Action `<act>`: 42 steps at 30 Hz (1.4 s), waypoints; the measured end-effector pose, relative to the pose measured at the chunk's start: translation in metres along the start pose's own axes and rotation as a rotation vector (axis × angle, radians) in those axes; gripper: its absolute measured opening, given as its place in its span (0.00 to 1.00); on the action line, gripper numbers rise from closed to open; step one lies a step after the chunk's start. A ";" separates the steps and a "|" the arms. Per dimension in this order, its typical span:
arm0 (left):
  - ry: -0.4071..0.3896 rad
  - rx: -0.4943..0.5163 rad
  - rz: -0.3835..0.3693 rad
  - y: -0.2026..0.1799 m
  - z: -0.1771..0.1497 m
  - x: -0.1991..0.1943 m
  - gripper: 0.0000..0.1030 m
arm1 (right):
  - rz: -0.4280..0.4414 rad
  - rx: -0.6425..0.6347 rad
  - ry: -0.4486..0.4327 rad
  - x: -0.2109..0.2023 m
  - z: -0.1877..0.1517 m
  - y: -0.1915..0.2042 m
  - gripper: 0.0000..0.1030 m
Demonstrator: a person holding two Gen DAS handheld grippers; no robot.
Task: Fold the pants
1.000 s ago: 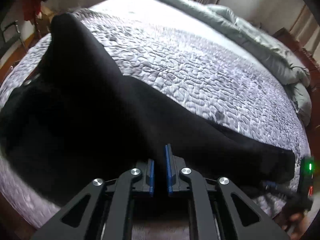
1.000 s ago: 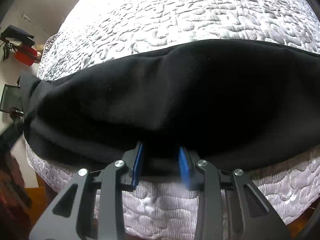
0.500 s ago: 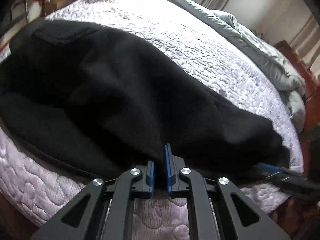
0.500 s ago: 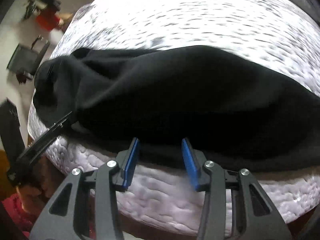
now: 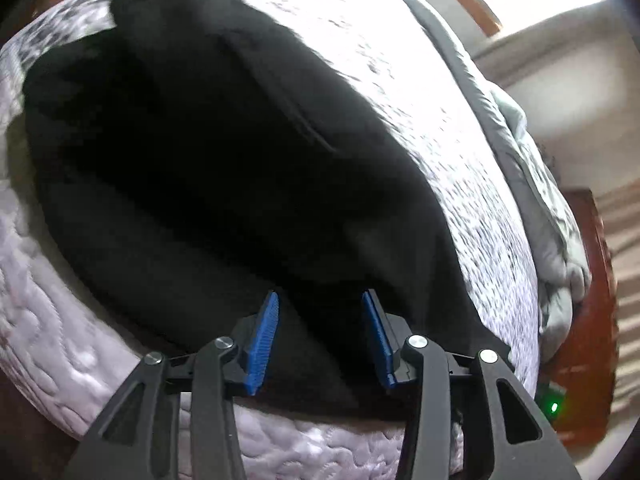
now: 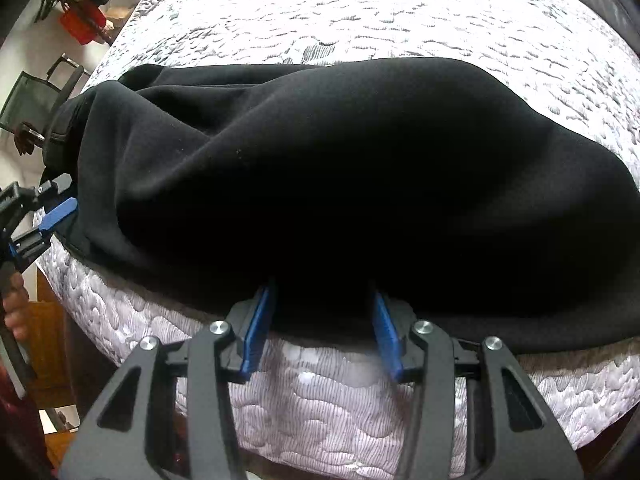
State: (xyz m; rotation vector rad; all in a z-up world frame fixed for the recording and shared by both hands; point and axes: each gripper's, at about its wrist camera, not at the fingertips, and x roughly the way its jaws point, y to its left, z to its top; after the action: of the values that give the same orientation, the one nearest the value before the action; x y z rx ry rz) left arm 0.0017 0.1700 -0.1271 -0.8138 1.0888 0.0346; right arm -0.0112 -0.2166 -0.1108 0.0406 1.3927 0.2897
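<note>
While both grippers gape, left (image 5: 318, 336) opening, pants (image 6: 340, 184) lie lengthwise along bed edge (image 6: 320, 400).

a home bedroom: a quilted mattress (image 5: 460, 168), a grey duvet (image 5: 532, 184) and a wooden bed frame (image 5: 588, 320).
</note>
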 end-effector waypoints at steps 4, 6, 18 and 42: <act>-0.001 -0.064 -0.022 0.017 0.012 0.003 0.46 | 0.002 0.006 0.005 0.003 0.003 -0.001 0.46; 0.001 -0.073 -0.035 0.017 0.014 0.005 0.49 | 0.004 0.008 0.007 0.005 0.006 0.000 0.46; -0.016 -0.053 0.021 0.015 0.018 0.007 0.11 | 0.009 0.012 0.009 0.003 0.003 -0.006 0.47; -0.185 0.060 0.096 0.043 -0.028 -0.053 0.62 | 0.023 0.014 0.025 0.004 0.008 -0.004 0.50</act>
State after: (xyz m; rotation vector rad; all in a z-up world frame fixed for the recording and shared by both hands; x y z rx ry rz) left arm -0.0636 0.2028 -0.1156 -0.6903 0.9486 0.1542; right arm -0.0026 -0.2190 -0.1138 0.0647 1.4203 0.3006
